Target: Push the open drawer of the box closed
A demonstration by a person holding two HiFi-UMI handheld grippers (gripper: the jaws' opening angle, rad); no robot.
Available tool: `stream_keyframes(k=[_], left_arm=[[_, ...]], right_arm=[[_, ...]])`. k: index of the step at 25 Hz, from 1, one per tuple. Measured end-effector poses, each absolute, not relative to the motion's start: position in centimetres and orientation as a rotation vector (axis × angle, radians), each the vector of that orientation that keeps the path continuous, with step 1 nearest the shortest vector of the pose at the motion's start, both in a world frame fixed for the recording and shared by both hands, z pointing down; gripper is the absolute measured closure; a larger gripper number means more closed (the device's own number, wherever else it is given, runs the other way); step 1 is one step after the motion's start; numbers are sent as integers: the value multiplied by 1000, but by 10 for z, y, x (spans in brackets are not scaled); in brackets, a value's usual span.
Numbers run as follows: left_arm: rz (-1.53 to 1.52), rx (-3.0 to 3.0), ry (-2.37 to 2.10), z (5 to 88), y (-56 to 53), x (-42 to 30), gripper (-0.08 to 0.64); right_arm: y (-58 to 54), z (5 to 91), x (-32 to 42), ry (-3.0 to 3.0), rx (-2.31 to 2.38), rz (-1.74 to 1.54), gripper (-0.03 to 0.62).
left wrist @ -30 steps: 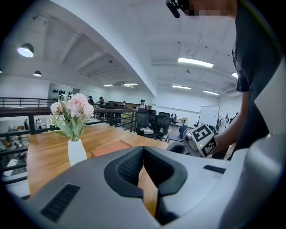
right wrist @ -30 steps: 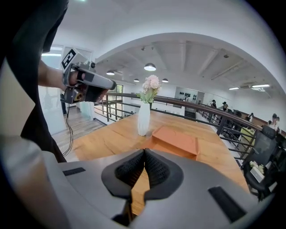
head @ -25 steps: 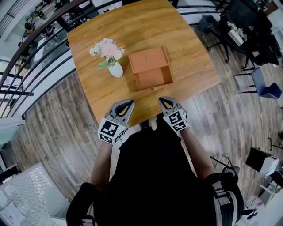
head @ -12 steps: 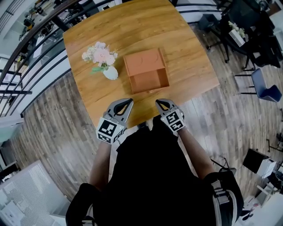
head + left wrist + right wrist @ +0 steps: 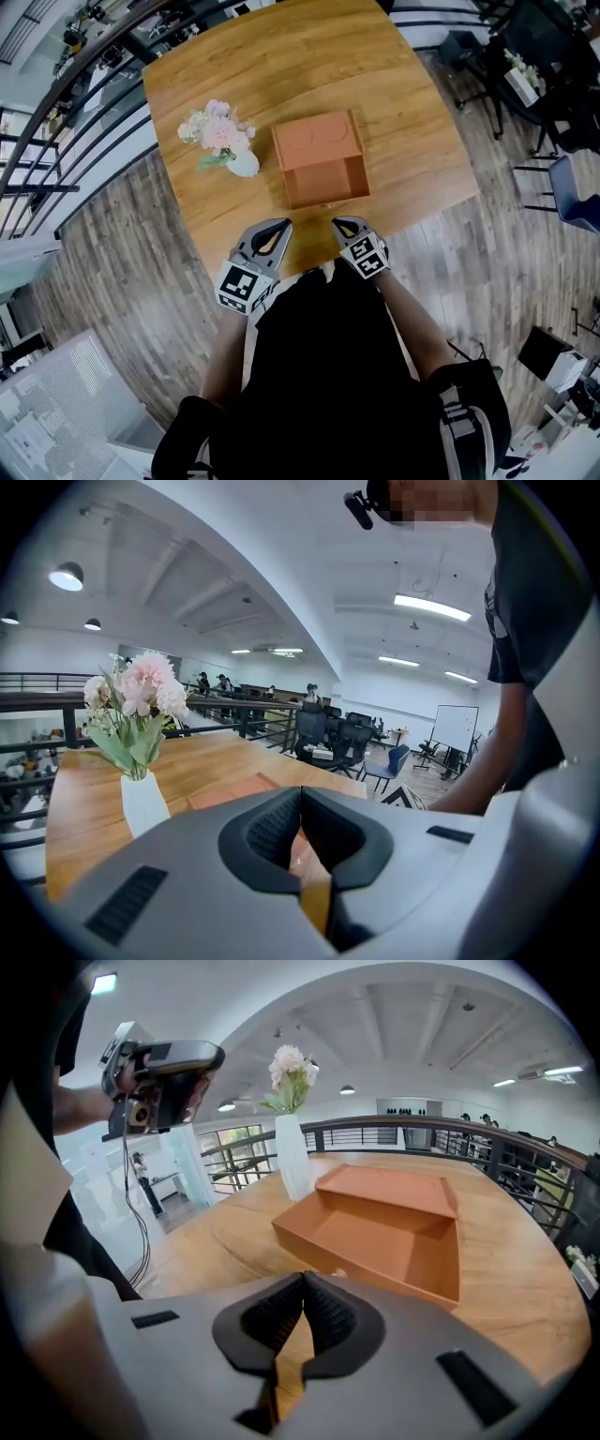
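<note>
Both tools hung at the near edge of the tabletop, side by side and a little apart. The left hand-held gripper had its jaws pressed tip to tip, nothing caught between the ribbed pads. The right hand-held gripper was the same: jaws together, empty, with only the wood grain showing through the slot beneath them.

Straight ahead of the right hand-held gripper, near its tips but not touching, sat the open drawer. It was terracotta-coloured, pulled out toward the person, its inside bare. Behind the drawer, farther from the jaws, stood the box with its flat lid facing up. From the left hand-held gripper the box lay ahead and off to the right.

Ahead of the left hand-held gripper and to its left stood a white vase, upright, holding pale pink flowers. The vase stood just beside the box's left wall, with a gap between them.

In the right gripper view the left tool showed up high on the left, gripped in the person's hand.
</note>
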State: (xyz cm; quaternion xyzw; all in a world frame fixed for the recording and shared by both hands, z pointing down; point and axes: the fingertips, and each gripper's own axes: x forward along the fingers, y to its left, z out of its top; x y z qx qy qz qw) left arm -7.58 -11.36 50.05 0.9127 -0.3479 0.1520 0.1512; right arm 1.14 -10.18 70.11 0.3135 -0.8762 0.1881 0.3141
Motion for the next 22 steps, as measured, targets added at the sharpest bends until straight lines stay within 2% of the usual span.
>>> stream_keyframes(k=[5, 22], left_arm=[[460, 2616, -980, 508, -118, -70, 537], [465, 2585, -950, 515, -107, -68, 537]], right_arm=[[-119, 722, 16, -2287, 856, 532, 574], [-142, 762, 21, -2198, 904, 729, 509]])
